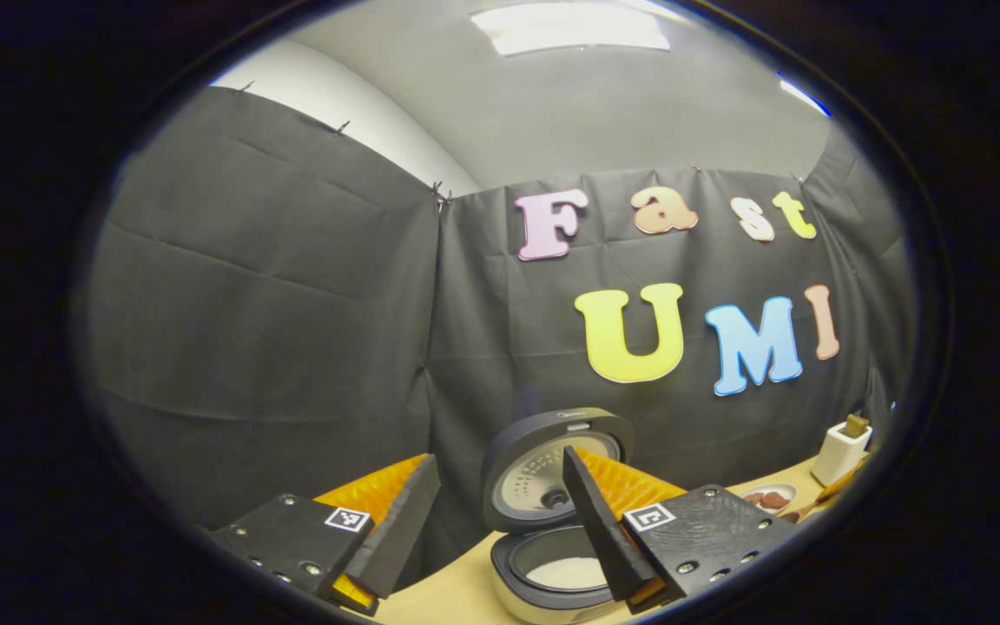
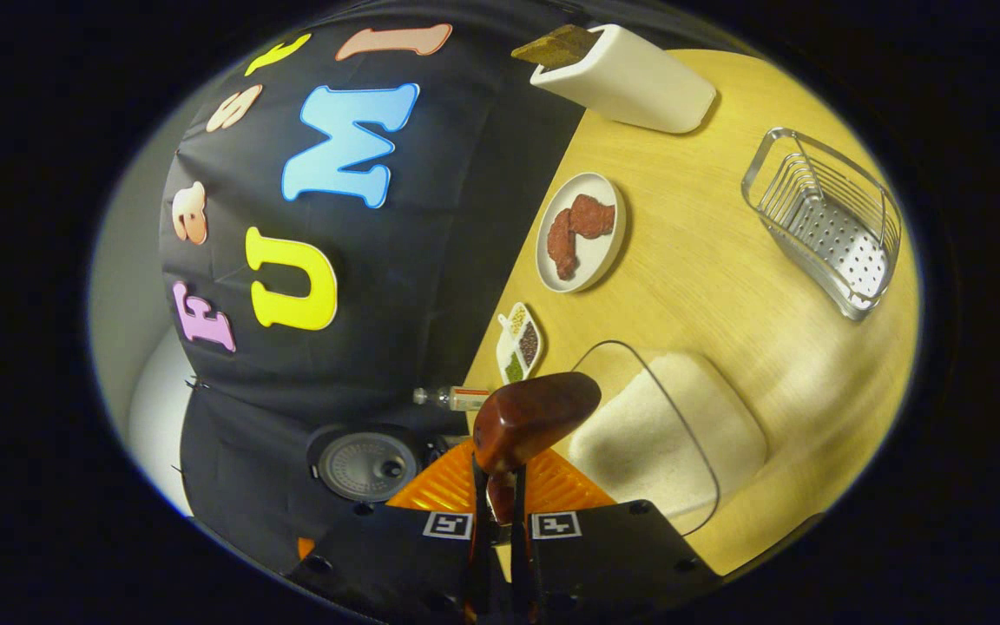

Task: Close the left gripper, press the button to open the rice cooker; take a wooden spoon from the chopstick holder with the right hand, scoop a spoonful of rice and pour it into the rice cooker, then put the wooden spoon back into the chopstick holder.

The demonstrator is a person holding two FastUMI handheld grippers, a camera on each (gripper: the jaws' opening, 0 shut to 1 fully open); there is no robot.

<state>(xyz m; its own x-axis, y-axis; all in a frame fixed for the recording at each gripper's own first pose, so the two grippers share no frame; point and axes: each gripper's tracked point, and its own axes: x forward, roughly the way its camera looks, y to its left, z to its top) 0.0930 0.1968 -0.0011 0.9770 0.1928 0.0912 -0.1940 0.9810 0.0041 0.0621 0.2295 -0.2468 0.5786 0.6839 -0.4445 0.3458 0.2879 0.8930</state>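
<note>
From the left gripper view I see my left gripper (image 1: 500,529) raised above the light wooden table (image 1: 448,599) with its two fingers spread wide and nothing between them. Past those fingers stands the grey and white rice cooker (image 1: 552,521), its round lid swung upright and a layer of white rice lying in the dark inner pot. Farther off to the right, near the table's back edge, I can pick out the white rectangular chopstick holder (image 1: 840,451) with a brown piece poking from its top, and a small white plate (image 1: 769,497) of reddish-brown food in front of it. In the right gripper view my right gripper (image 2: 500,503) is clamped on the handle of the dark reddish-brown wooden spoon (image 2: 535,417), both fingers pressing it, and the spoon's bowl hangs over the near rim of the clear rectangular container of white rice (image 2: 665,434). I cannot tell whether the spoon touches the rice. Beside that container sits a little white divided dish of mixed grains (image 2: 519,344), with the white plate of reddish-brown food beyond it, the white chopstick holder at the far edge, and a silver wire draining rack (image 2: 825,221) well apart on the right. The open cooker's lid shows low at the left, next to a small clear bottle (image 2: 452,398).
</note>
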